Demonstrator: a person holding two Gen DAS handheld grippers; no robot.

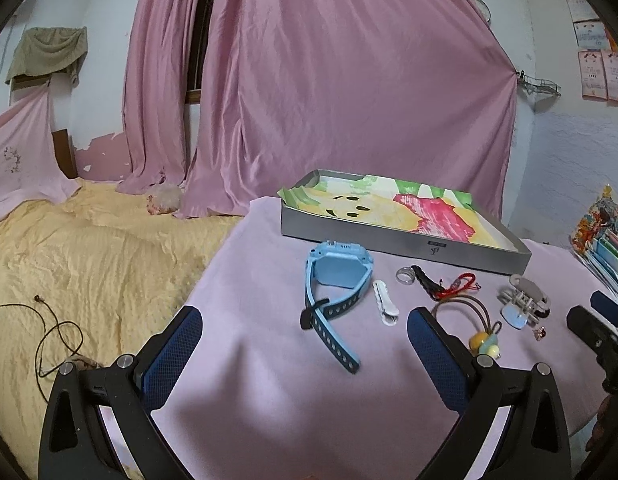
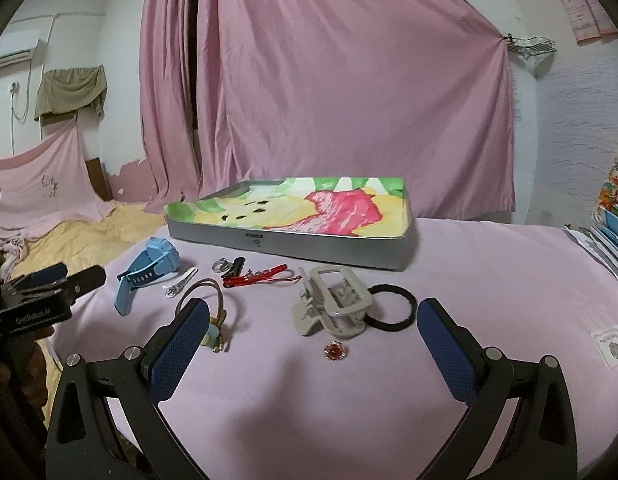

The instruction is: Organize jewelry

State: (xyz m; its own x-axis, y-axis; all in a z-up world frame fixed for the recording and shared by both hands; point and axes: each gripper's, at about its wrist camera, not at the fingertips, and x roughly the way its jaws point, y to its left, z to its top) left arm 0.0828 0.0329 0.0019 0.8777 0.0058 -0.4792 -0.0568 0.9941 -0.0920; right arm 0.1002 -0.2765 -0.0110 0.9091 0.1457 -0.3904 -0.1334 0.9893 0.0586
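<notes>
On the lilac cloth lie a blue watch, a white hair clip, a silver ring, a red cord bracelet, a beaded hair tie, a grey claw clip, a black hair band and a red-stone ring. Behind them stands a grey box lined with a coloured drawing. My left gripper is open before the watch. My right gripper is open, its fingers either side of the claw clip and red-stone ring.
The cloth covers a table beside a bed with a yellow blanket. Stacked books sit at the right edge. A pink curtain hangs behind. A brown cord lies on the blanket.
</notes>
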